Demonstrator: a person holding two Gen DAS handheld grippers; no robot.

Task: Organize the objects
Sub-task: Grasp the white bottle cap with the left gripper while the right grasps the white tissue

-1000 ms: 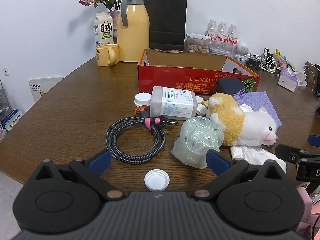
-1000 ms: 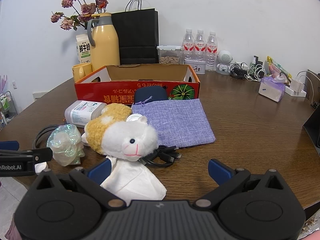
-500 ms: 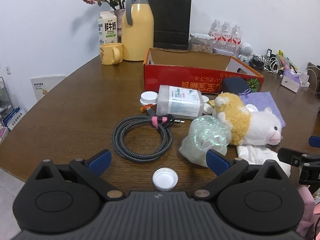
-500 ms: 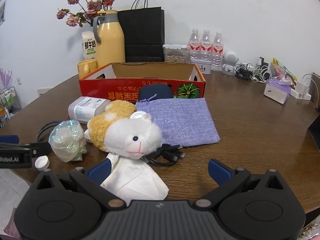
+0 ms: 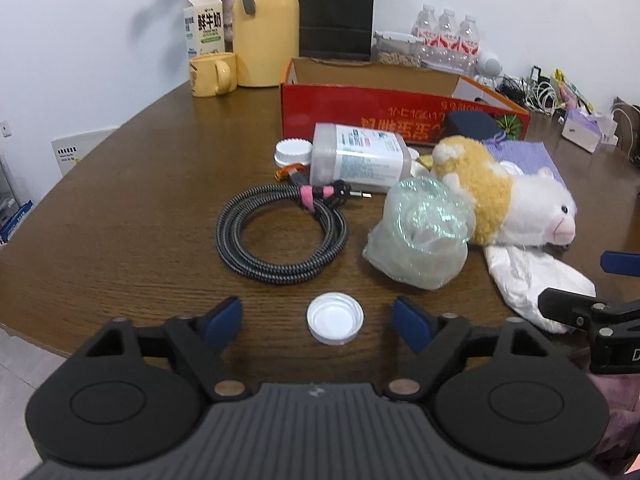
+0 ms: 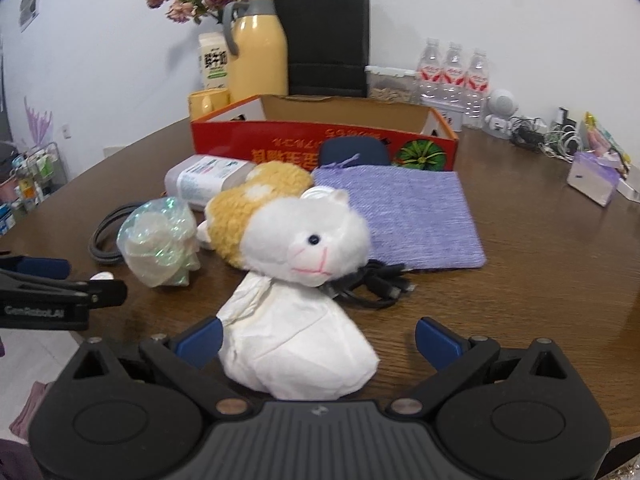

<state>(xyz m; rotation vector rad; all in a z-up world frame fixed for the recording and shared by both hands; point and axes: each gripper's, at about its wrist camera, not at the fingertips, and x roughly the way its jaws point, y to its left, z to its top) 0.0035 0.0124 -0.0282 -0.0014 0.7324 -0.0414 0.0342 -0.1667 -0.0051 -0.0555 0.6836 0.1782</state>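
Note:
A small white bottle cap (image 5: 335, 318) lies open side up on the brown table near its front edge. My left gripper (image 5: 318, 318) straddles it; the jaws are closing, with a gap still showing between each blue pad and the cap. My right gripper (image 6: 318, 338) stands open around a crumpled white tissue (image 6: 296, 340). The tissue lies in front of a white and tan plush toy (image 6: 304, 236). Close by are a coiled braided cable (image 5: 280, 232), a crumpled clear wrapper (image 5: 420, 236), a plastic bottle on its side (image 5: 356, 160) and a purple pouch (image 6: 396, 216).
An open red cardboard box (image 5: 400, 114) stands behind the clutter. Behind it are a yellow jug (image 5: 266, 24), a mug (image 5: 212, 74), a milk carton, a black bag and water bottles. A black cable (image 6: 372, 284) lies beside the plush. Chargers and a tissue pack are at the far right.
The left gripper's jaws have narrowed, and the white cap now lies between the pads rather than just ahead of them. The right gripper has tilted slightly, so the tissue sits lower between its fingers.

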